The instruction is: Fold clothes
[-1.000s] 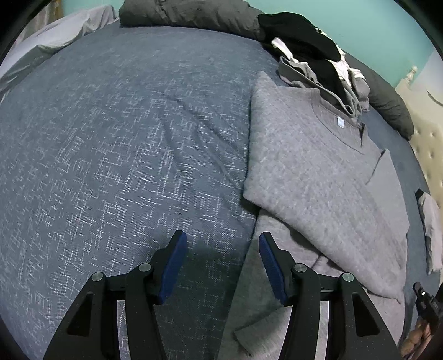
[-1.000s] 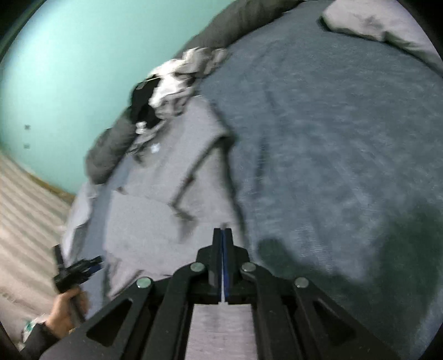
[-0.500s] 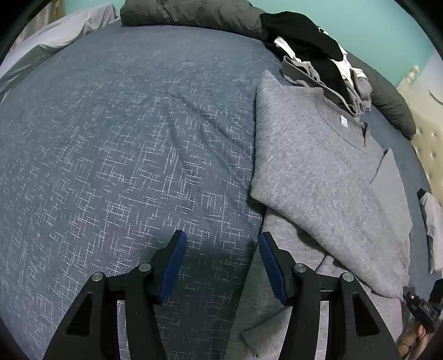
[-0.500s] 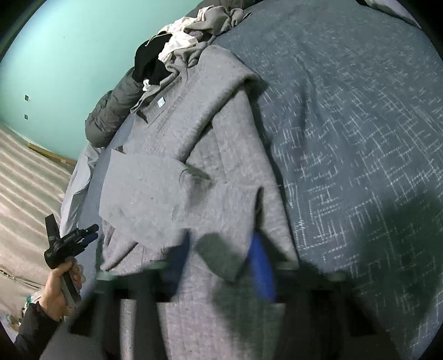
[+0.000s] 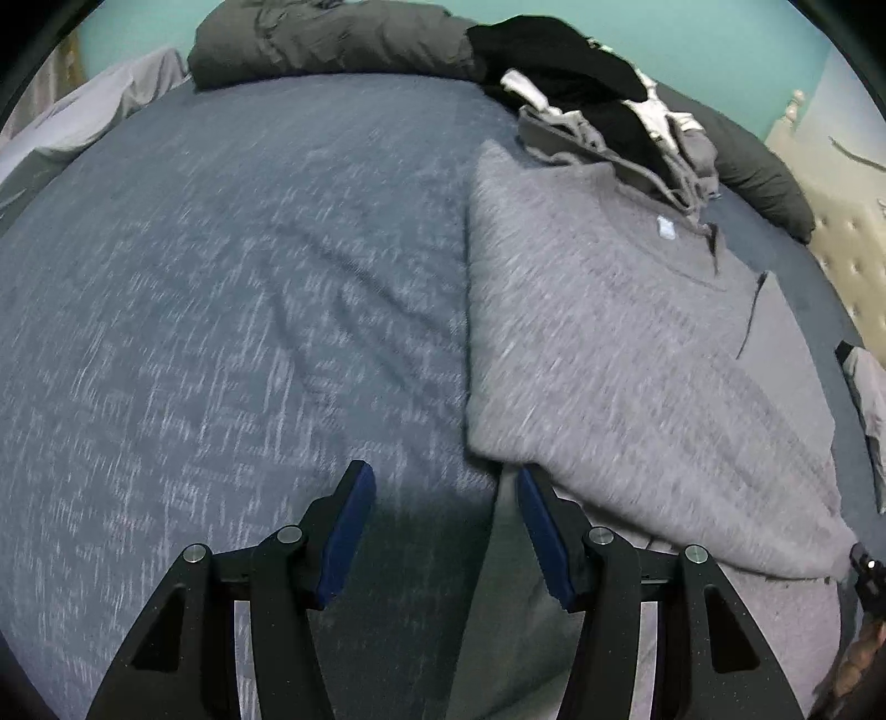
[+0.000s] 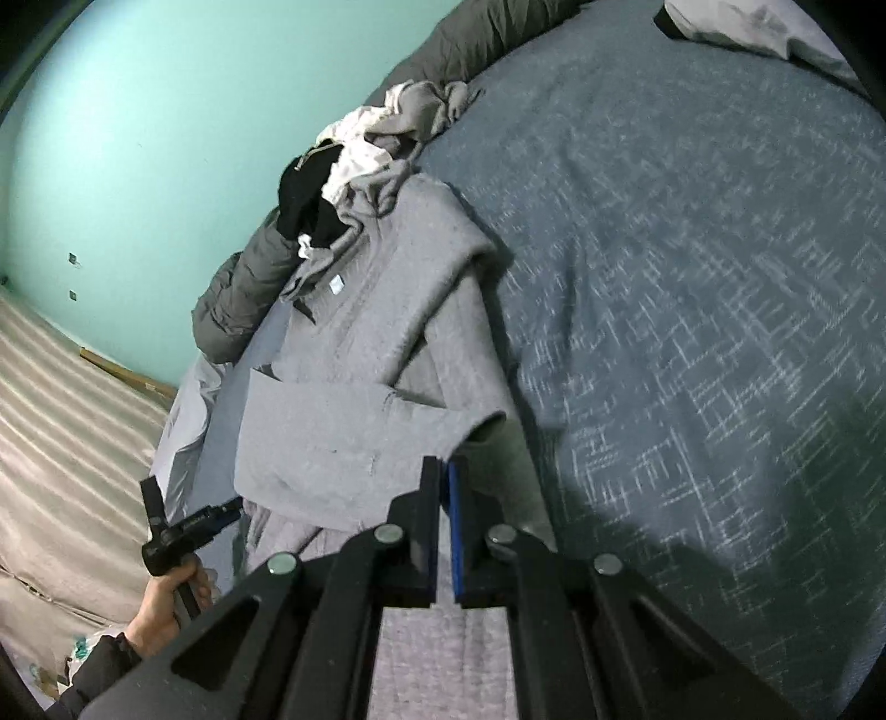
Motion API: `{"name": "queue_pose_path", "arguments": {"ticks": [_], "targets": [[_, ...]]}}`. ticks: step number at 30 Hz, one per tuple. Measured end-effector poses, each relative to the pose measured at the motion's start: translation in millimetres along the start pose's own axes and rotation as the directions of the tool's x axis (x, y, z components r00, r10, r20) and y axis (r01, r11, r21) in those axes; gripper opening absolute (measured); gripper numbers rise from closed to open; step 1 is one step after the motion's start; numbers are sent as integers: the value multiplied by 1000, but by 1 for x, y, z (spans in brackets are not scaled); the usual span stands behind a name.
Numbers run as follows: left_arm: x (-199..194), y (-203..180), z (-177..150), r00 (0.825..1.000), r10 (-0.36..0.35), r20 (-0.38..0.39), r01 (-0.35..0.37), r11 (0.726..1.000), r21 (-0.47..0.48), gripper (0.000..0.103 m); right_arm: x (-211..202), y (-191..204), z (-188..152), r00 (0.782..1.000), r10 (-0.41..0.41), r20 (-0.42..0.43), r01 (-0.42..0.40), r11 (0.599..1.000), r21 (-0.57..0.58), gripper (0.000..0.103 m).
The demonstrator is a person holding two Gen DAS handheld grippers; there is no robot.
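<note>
Bed [image 5: 221, 288]: blue-grey cover with a pale crosshatch weave, fills most of both wrist views. Teal wall [image 6: 138, 138] behind it.

Dark grey duvet [image 5: 332, 39]: bunched along the far edge of the bed, against the wall.

Grey sweatshirt [image 5: 609, 343]: lies flat on the bed, right of centre in the left wrist view, neckline with a small white label towards the far edge. One sleeve is folded across the body; the right wrist view shows it as a flat band lying crosswise over the chest. Lower part of the garment runs towards the cameras and under the right tool.

Heap of unfolded clothes [image 5: 598, 105]: black, white and grey pieces, just beyond the sweatshirt's collar, touching it, resting partly on the duvet.

Pale pillow [image 6: 747, 27]: far corner of the bed, well apart from the sweatshirt.

Left tool [image 5: 443, 515]: blue-padded fingers spread wide, nothing between them. It sits over bare bed cover just beside the sweatshirt's near left edge; the right-hand finger overlaps the grey cloth in view. Contact with the cloth cannot be told.

Right tool [image 6: 444, 487]: fingers brought nearly together, a thin slit left between the pads. Tips sit at the edge of the folded sleeve; whether cloth is pinched cannot be told.

Left hand [image 6: 163, 603]: dark cuff, wrapped round the left tool's handle, beside the bed's edge.
</note>
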State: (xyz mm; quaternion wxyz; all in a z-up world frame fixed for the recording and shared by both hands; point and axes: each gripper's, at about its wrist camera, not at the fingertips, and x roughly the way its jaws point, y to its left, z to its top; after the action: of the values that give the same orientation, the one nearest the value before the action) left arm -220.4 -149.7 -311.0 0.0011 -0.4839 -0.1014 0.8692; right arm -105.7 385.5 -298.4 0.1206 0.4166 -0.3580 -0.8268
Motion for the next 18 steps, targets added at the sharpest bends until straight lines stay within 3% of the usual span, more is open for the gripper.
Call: {"name": "queue_pose_path", "arguments": {"ticks": [4, 10, 15, 18], "targets": [[4, -5, 12, 1000, -10, 25, 9, 1000, 16, 59, 3, -7, 1, 1000, -4, -1, 5, 1000, 28, 2], [-10, -14, 38, 990, -13, 139, 6, 998, 56, 60, 1, -11, 3, 1000, -7, -1, 7, 999, 36, 2], [4, -11, 47, 994, -40, 104, 39, 999, 15, 60, 6, -11, 2, 1000, 2, -11, -2, 999, 40, 2], [5, -26, 61, 994, -34, 102, 28, 998, 55, 60, 7, -12, 2, 1000, 6, -16, -6, 999, 43, 2]]}}
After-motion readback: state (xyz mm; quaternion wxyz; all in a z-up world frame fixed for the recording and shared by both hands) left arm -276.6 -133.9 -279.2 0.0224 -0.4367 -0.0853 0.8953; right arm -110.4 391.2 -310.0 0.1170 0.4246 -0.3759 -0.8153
